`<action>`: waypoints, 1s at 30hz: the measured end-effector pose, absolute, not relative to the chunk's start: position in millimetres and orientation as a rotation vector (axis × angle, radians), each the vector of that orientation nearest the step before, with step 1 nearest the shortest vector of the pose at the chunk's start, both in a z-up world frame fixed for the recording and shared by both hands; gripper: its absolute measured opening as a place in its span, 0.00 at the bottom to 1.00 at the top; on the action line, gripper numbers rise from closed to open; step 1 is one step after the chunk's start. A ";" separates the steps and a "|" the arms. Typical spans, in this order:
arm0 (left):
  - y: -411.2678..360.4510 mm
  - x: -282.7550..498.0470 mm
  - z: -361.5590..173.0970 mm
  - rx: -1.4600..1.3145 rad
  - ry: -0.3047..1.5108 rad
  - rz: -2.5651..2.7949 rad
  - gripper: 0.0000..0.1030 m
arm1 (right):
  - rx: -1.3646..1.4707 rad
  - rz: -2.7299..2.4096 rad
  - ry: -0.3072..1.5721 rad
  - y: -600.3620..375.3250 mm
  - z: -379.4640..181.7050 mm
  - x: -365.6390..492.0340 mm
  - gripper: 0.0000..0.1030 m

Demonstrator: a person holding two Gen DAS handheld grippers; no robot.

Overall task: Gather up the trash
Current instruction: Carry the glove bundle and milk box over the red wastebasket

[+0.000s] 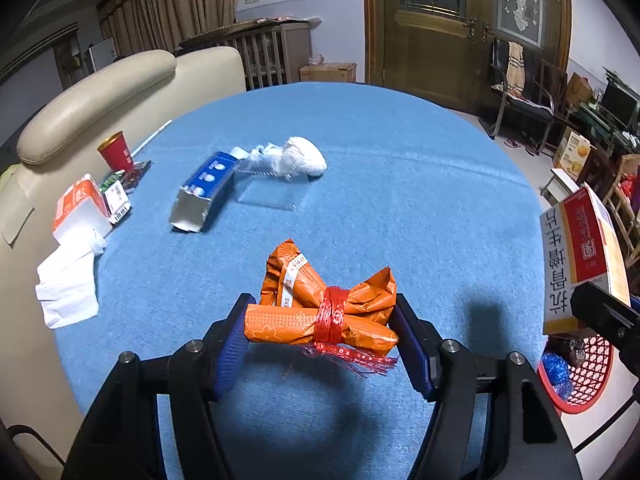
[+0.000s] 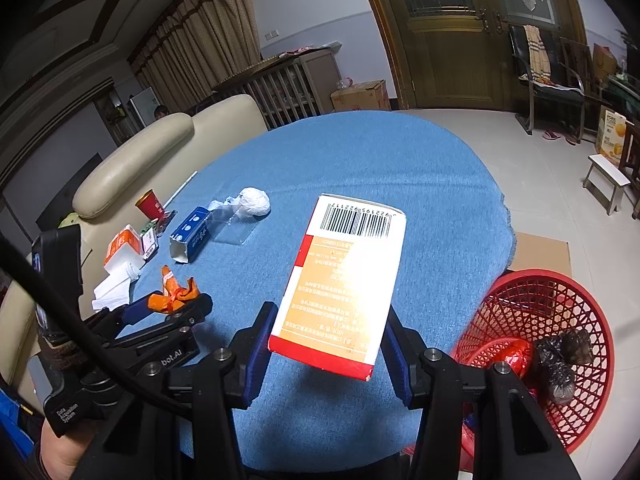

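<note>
My left gripper (image 1: 322,320) is shut on an orange wrapper bundle (image 1: 320,316) tied with red string, held just above the blue tablecloth (image 1: 400,200). The right wrist view shows the same bundle (image 2: 176,294) in the left gripper (image 2: 174,304). My right gripper (image 2: 329,320) is shut on a white, orange and red carton (image 2: 344,280) with a barcode, raised over the table. That carton (image 1: 580,248) also shows at the right edge of the left wrist view. A red mesh basket (image 2: 500,320) stands on the floor to the right, holding dark and red trash.
More trash lies on the far left of the table: a blue carton (image 1: 204,188), a white paper ball (image 1: 304,156), clear plastic (image 1: 272,196), a red cup (image 1: 116,152), an orange-white box (image 1: 80,204) and white tissue (image 1: 68,280). A beige sofa (image 1: 100,92) borders the left side.
</note>
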State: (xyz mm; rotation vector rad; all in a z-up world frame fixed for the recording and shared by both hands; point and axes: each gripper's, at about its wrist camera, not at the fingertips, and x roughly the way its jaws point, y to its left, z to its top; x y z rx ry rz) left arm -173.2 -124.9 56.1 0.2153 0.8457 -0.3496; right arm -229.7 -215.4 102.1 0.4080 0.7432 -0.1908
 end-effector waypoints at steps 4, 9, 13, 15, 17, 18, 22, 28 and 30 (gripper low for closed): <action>-129.8 -178.2 51.1 0.228 0.856 -0.363 0.67 | 0.408 -0.188 0.750 -214.1 99.1 -230.1 0.52; -131.7 -181.5 47.9 0.236 0.860 -0.366 0.67 | 0.413 -0.189 0.758 -215.0 93.8 -232.1 0.52; -132.2 -182.2 46.5 0.237 0.862 -0.365 0.67 | 0.418 -0.194 0.761 -216.9 90.5 -234.6 0.52; -132.9 -182.8 45.9 0.240 0.861 -0.366 0.67 | 0.422 -0.199 0.762 -218.8 89.4 -235.9 0.52; -134.0 -182.7 45.2 0.242 0.861 -0.368 0.67 | 0.427 -0.208 0.763 -221.4 88.0 -237.8 0.52; -134.8 -182.6 44.7 0.244 0.860 -0.370 0.67 | 0.428 -0.211 0.763 -222.1 87.4 -238.4 0.52; -138.9 -182.3 43.5 0.253 0.863 -0.377 0.67 | 0.438 -0.224 0.763 -227.2 85.4 -244.4 0.52; -145.9 -183.6 44.3 0.266 0.860 -0.386 0.67 | 0.448 -0.233 0.762 -232.9 84.2 -251.5 0.52; -147.8 -184.0 44.5 0.269 0.859 -0.389 0.67 | 0.450 -0.236 0.761 -234.2 84.4 -253.6 0.52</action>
